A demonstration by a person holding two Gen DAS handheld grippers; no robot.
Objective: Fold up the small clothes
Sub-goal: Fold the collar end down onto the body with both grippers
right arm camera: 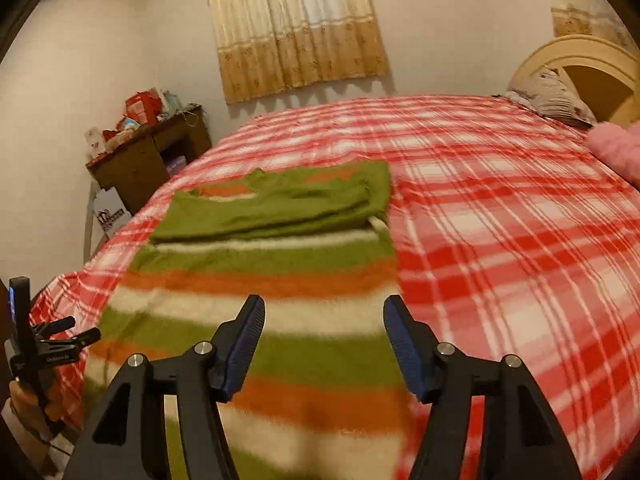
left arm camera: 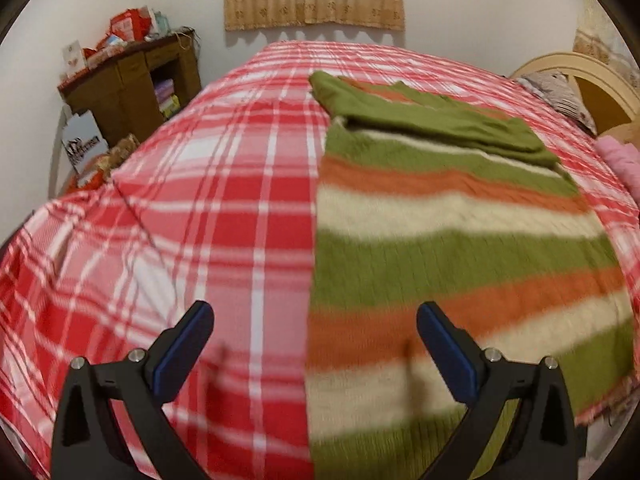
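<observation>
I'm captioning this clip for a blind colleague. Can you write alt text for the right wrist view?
A striped green, orange and cream sweater, sleeves folded across its top, lies on a red plaid bedspread. The right gripper hangs open above the sweater, nothing between its fingers. A curtain hangs behind.

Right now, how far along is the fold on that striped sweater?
Done: the striped sweater lies flat on the plaid bedspread, and both green sleeves are folded across its upper part.
In hand: nothing. The left gripper and right gripper are both open above the cloth, gripping nothing.
Left: the striped body is still at full length, so it likely needs folding up from the hem.
</observation>
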